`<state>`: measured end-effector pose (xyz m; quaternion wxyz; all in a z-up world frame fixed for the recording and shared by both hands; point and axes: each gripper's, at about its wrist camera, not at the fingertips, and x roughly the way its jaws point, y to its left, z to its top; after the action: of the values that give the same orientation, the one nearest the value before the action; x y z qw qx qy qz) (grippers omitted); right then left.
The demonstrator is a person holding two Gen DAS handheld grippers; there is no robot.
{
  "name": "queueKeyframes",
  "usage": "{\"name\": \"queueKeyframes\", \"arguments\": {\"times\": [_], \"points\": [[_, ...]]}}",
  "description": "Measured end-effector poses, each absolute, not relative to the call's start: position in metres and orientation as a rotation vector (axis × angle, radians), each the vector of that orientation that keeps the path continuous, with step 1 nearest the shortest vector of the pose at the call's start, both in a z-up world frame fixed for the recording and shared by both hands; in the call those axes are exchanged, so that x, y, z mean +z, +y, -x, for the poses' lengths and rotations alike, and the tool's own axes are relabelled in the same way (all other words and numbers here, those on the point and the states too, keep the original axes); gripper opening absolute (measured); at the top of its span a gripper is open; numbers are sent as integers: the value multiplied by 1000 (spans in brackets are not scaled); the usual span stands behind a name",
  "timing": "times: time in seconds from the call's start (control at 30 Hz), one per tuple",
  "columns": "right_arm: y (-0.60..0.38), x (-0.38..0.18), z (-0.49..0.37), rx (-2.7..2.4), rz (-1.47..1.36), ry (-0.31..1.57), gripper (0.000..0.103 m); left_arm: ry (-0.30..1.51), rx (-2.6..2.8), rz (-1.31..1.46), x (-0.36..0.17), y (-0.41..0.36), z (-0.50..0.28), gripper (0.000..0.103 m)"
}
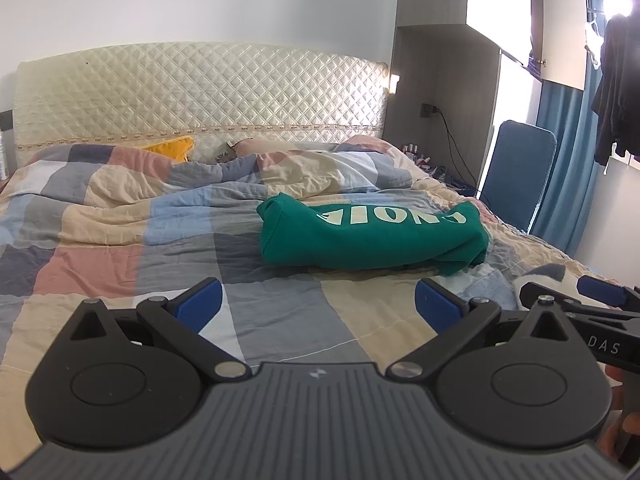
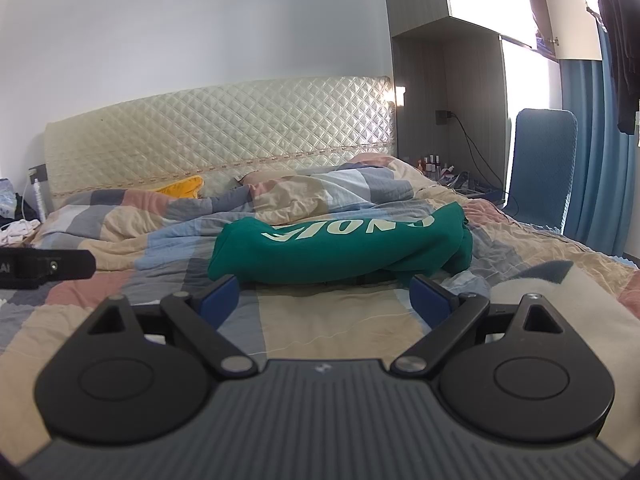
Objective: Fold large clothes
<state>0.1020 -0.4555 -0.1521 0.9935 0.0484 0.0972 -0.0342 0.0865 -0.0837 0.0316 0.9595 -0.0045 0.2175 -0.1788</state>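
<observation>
Lying folded on checked quilt (image 1: 120, 216): green sweatshirt (image 1: 368, 236) | both jaws apart, empty | blue chair (image 1: 520, 176) bedside

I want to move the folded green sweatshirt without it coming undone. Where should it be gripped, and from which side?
Probably the two short ends of the green sweatshirt, one gripper each, coming in from the near side. It lies as a long bundle across the bed, and both the left gripper and right gripper are open in front of it. The right end looks looser and bunched.
</observation>
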Motion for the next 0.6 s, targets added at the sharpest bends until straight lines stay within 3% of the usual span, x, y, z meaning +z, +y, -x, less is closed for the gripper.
{"name": "queueKeyframes", "arguments": {"times": [0.6], "points": [[-453,-151,-102,-70,-98,193,94,454,-361,17,31,-81,-89,103]]}}
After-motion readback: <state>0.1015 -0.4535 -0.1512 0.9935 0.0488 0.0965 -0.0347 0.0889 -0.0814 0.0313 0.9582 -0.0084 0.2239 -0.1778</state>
